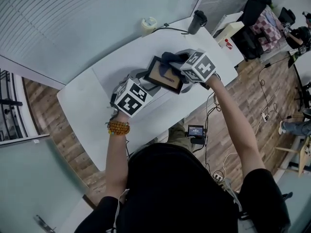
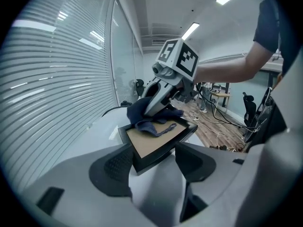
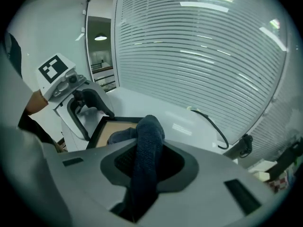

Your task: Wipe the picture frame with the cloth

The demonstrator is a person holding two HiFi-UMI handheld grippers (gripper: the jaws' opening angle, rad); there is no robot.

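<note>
Rt tongs (image 3: 147,162) clamp cloth (image 3: 149,136), covering pt of picture frame (image 2: 156,144); lt tongs (image 2: 154,167) grip its corner.

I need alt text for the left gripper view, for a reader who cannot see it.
The left claw grips the near corner of a black picture frame, while the right claw holds a dark blue cloth on its brown panel. A white table lies below, window blinds at left.

White table (image 1: 97,96) out front, dark tumbler (image 1: 197,21) and pale yellowish roll (image 1: 148,25) at its far edge, black cable (image 1: 172,29) between them, slatted blinds (image 3: 213,56) behind, wooden floor (image 1: 252,96) below
</note>
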